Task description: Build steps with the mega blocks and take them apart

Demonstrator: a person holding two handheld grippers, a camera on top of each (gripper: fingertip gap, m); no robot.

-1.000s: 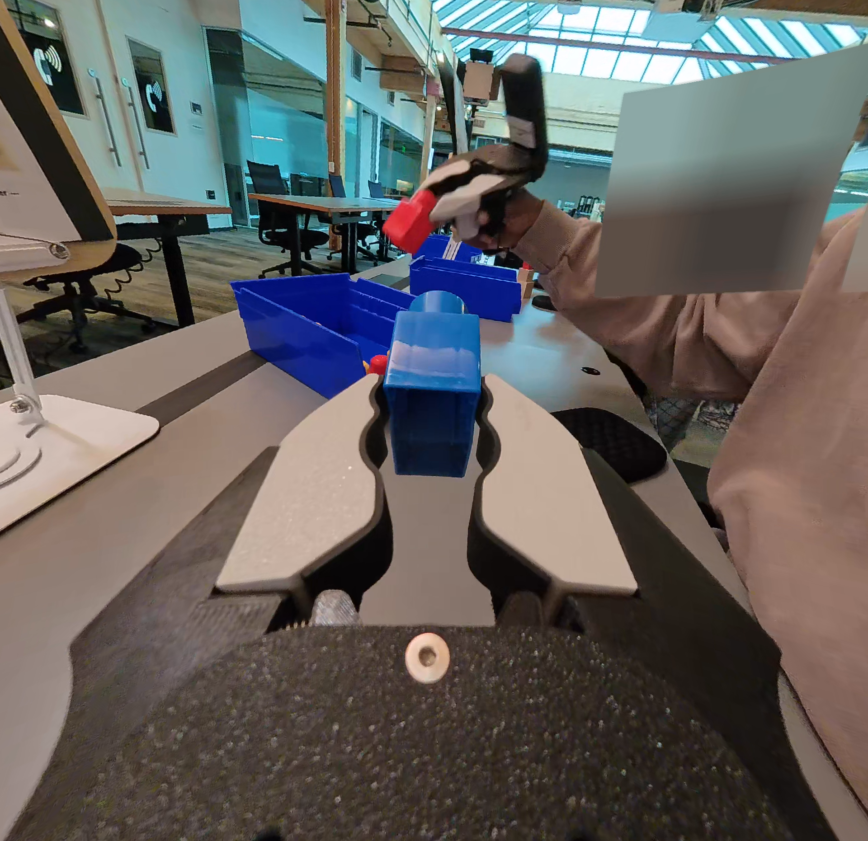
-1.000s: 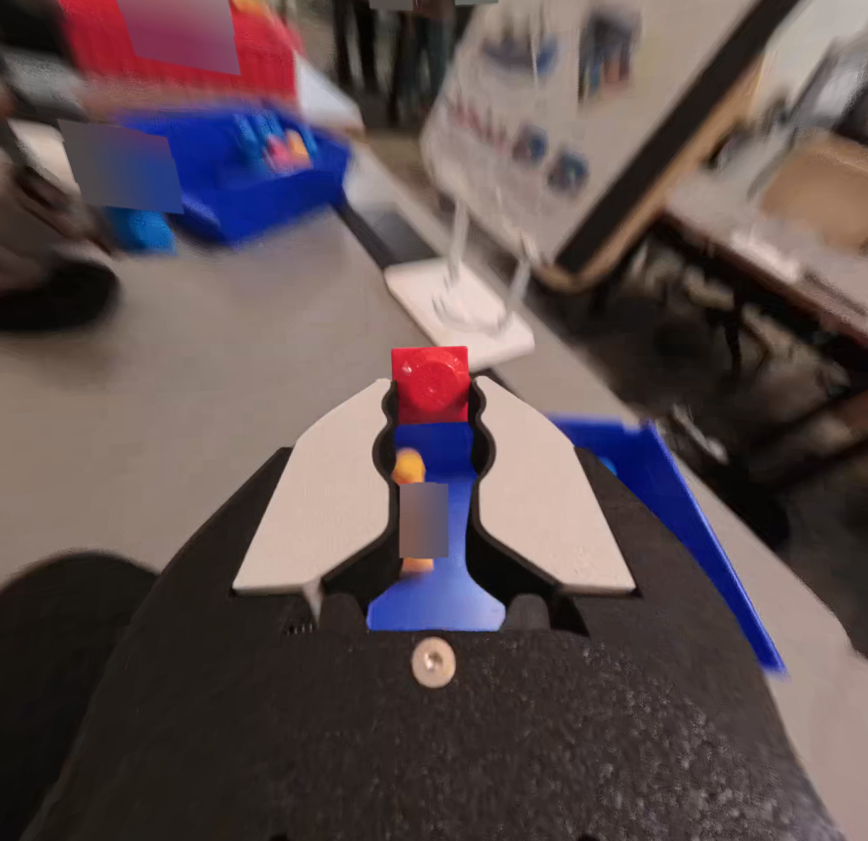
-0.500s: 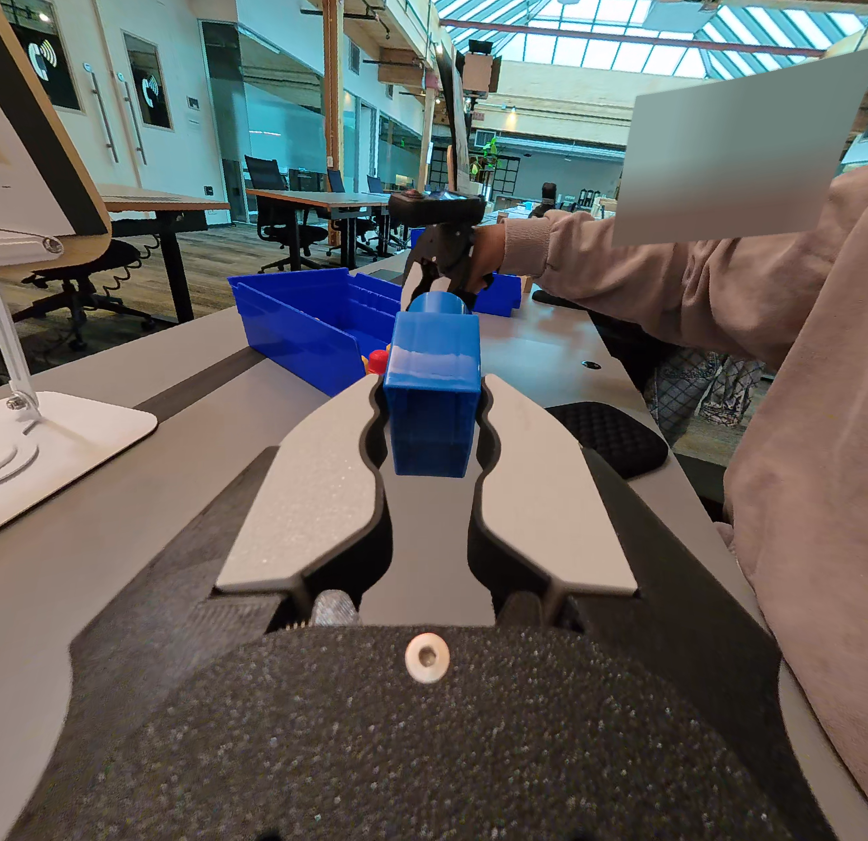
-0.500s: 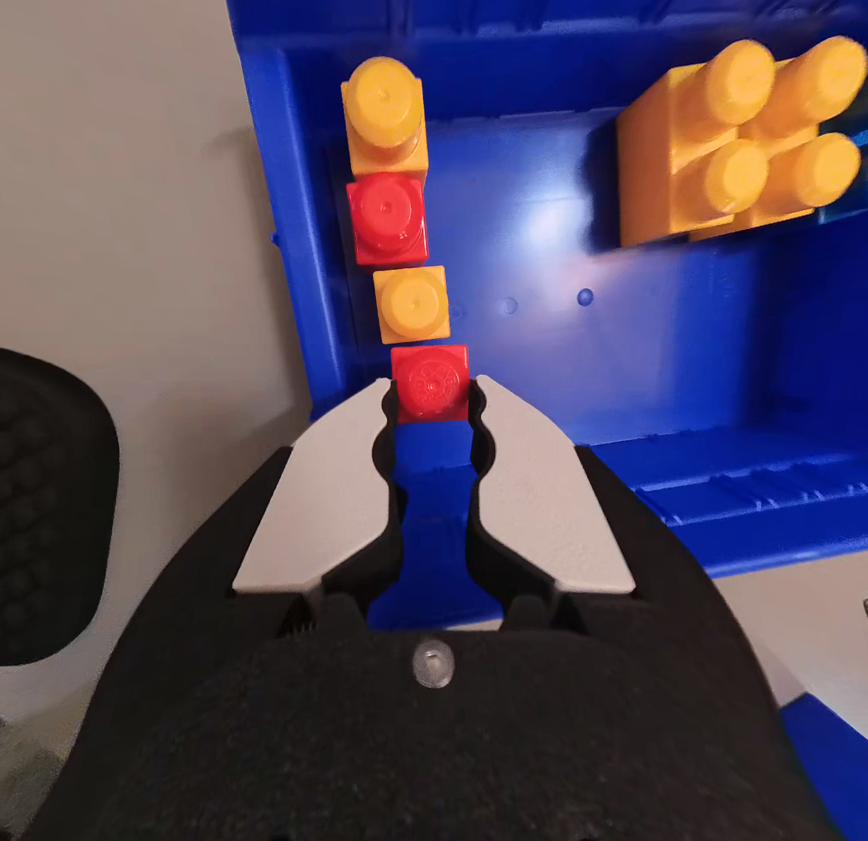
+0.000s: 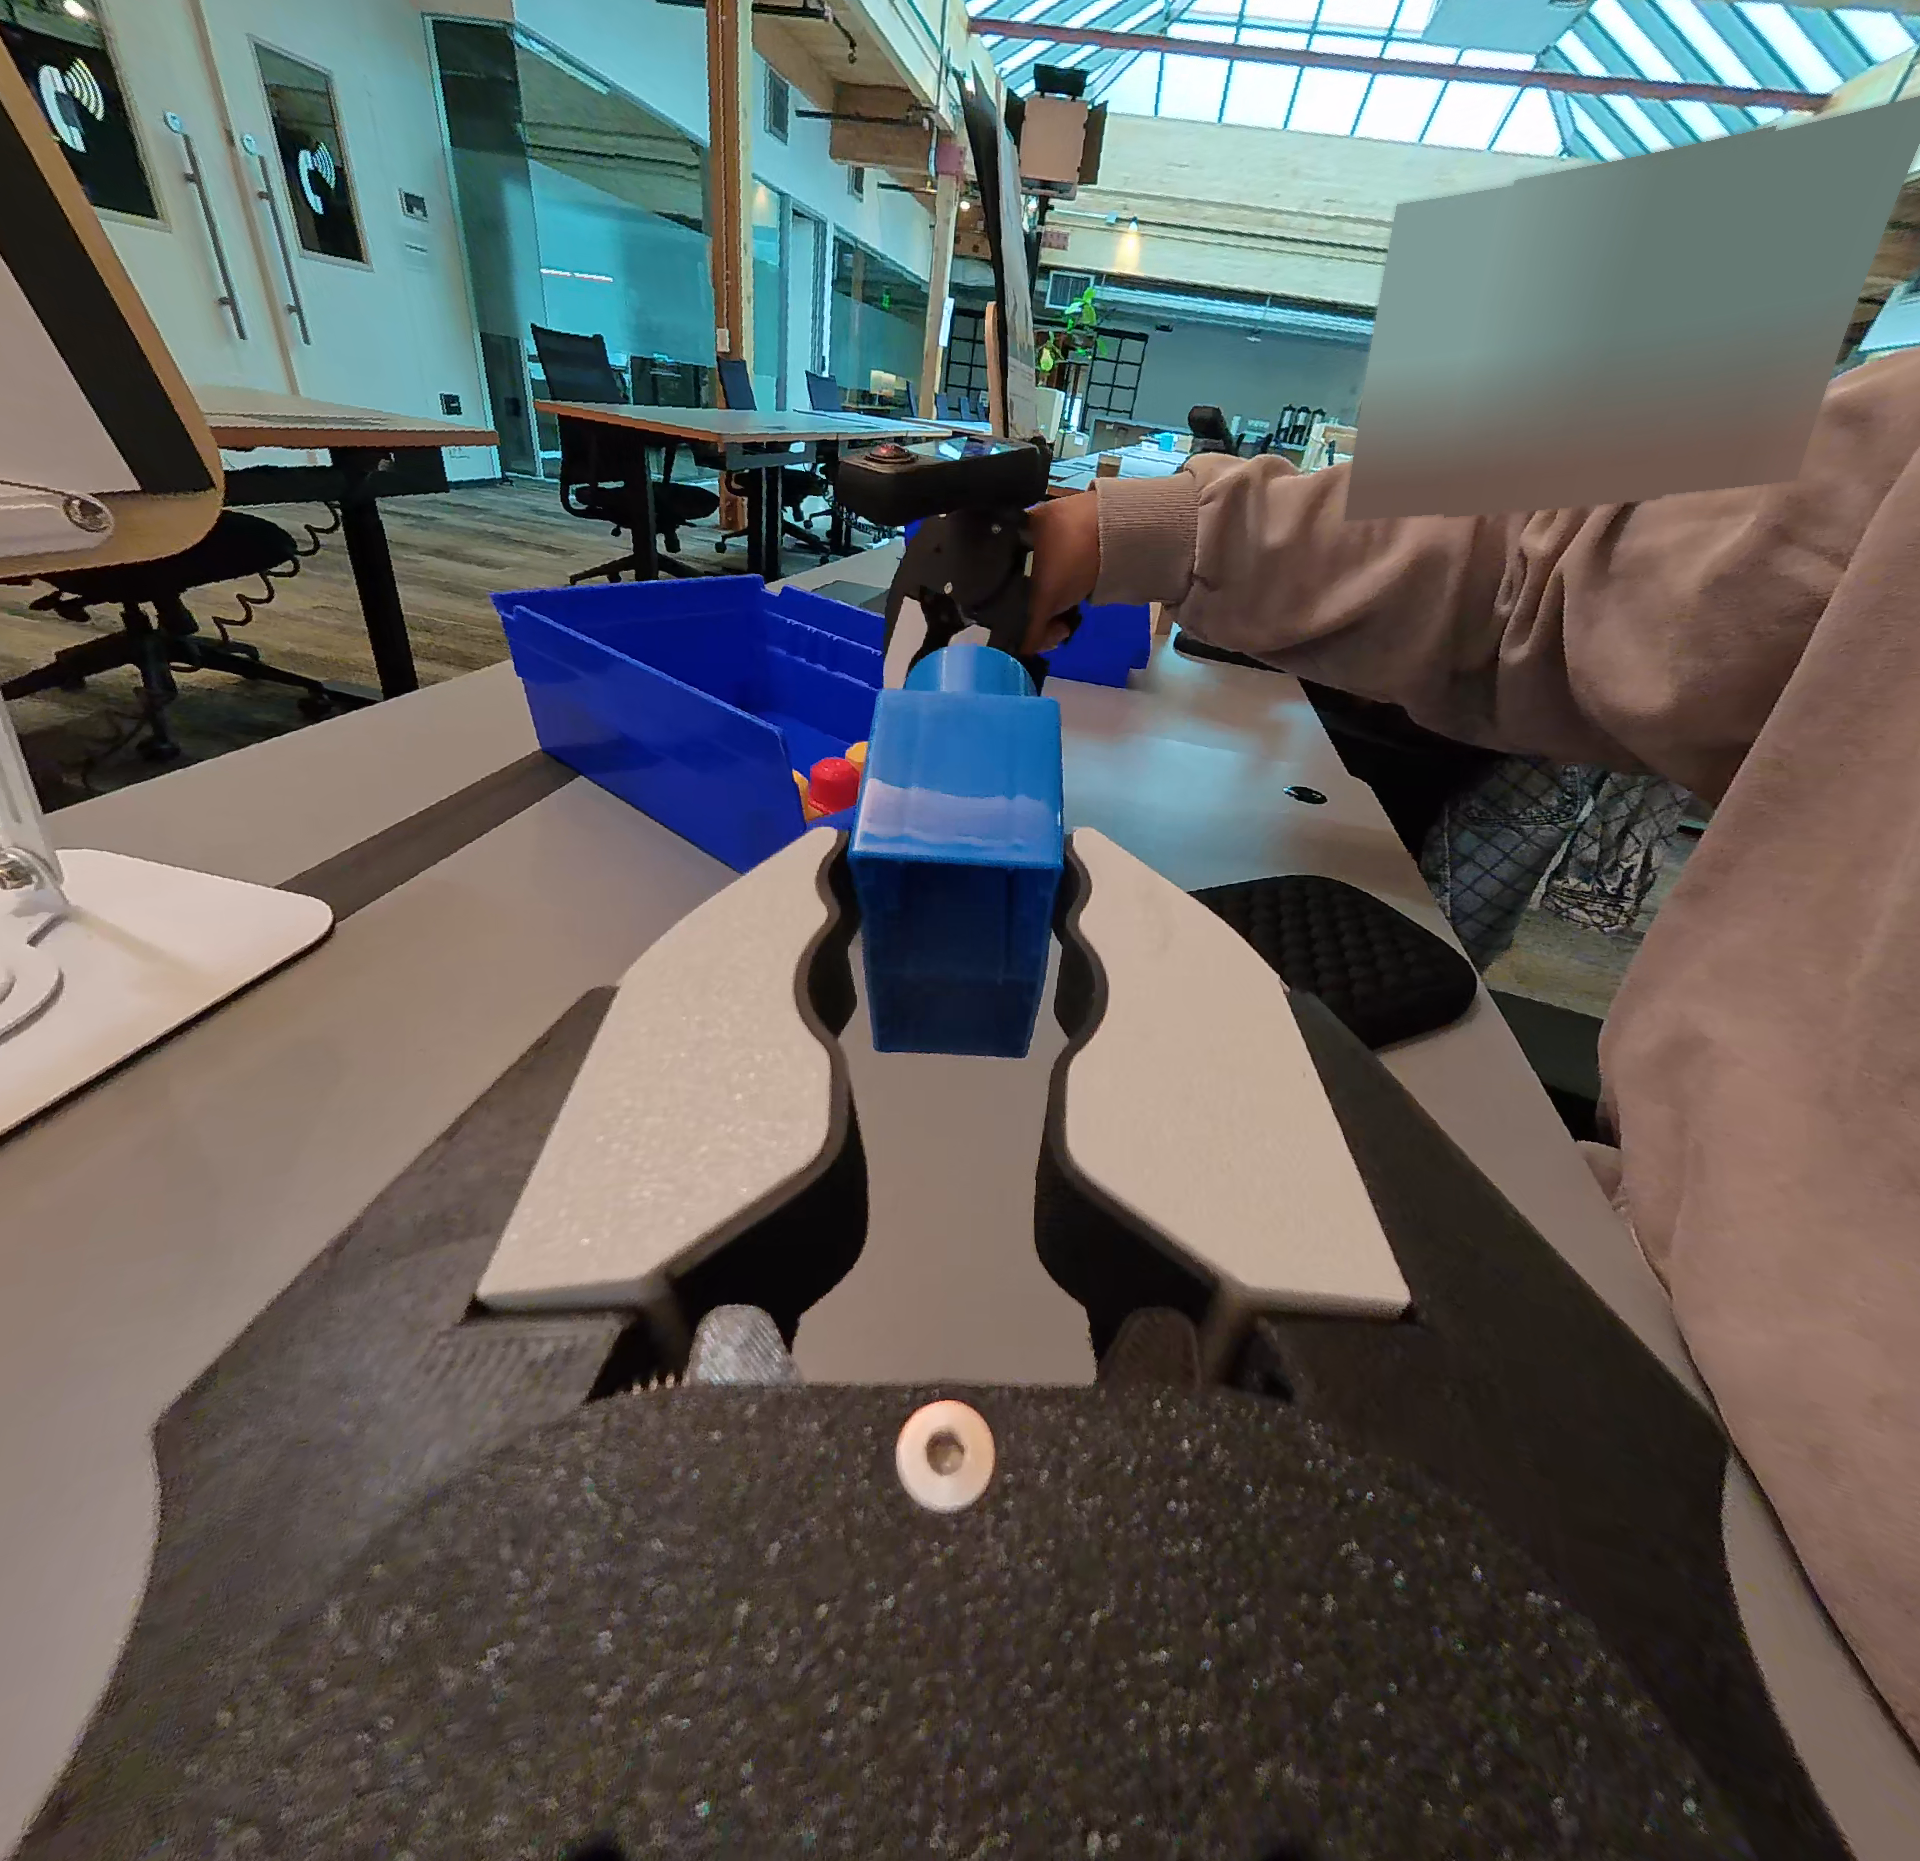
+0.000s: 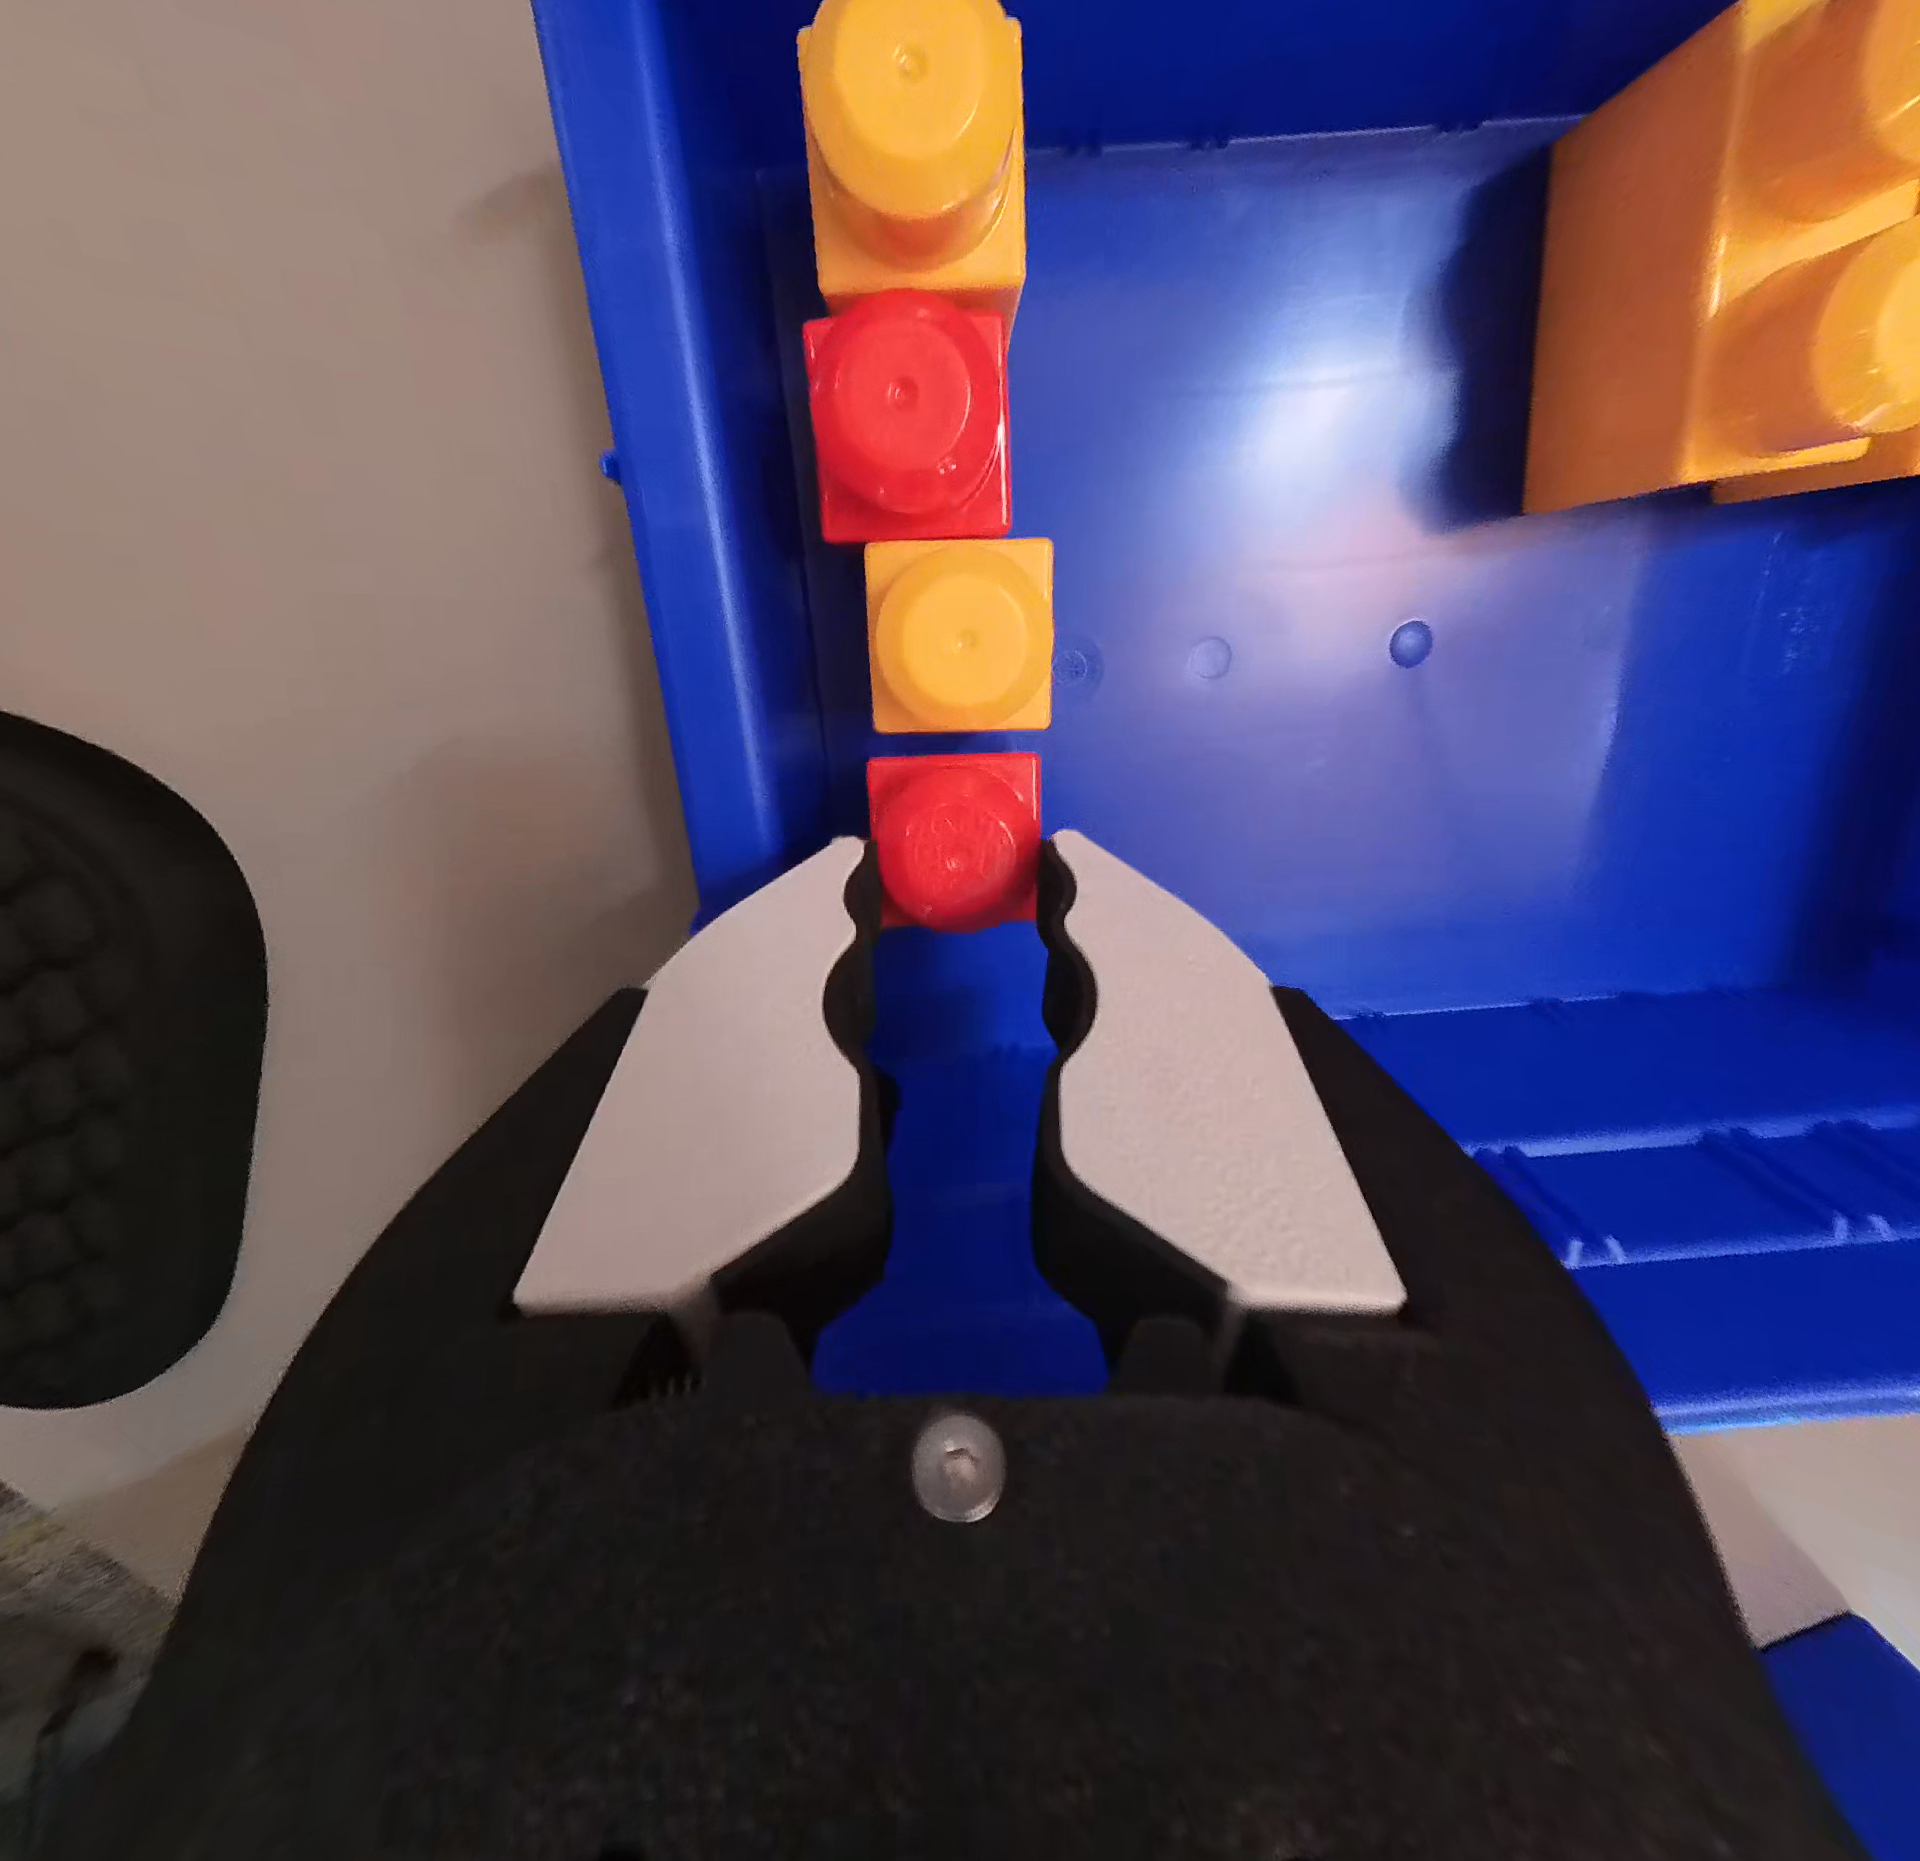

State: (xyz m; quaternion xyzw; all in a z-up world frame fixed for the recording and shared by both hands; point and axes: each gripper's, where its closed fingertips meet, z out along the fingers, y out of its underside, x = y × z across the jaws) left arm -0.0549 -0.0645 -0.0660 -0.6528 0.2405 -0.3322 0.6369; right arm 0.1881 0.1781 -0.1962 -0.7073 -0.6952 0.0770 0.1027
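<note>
Left wrist view: barely changes from half a second ago. Left gripper [image 5: 956, 912] stays clamped on the blue block [image 5: 954, 876], a glossy single-stud plastic piece, long axis running away from the camera, stud pointing forward toward the blue bin [image 5: 665, 710] on the grey counter [image 5: 312, 1032]. A white stand base [image 5: 135, 959] sits at far left, a black dimpled pad [image 5: 1351, 954] at right. Beyond the block the right gripper [image 5: 961, 606] points down into the bin, slightly lower than before.

Right wrist view: camera is closer to the bin floor [image 6: 1351, 772] than 0.5 s ago, blocks loom larger. Right gripper [image 6: 954, 861] is narrowly parted, pinching the red block [image 6: 954, 835], stud facing the camera. It lines up just below a yellow block [image 6: 961, 635], second red block [image 6: 909, 419] and top yellow block [image 6: 914, 149], a straight row along the bin's left wall. A big yellow multi-stud block [image 6: 1714, 284] lies at upper right.
</note>
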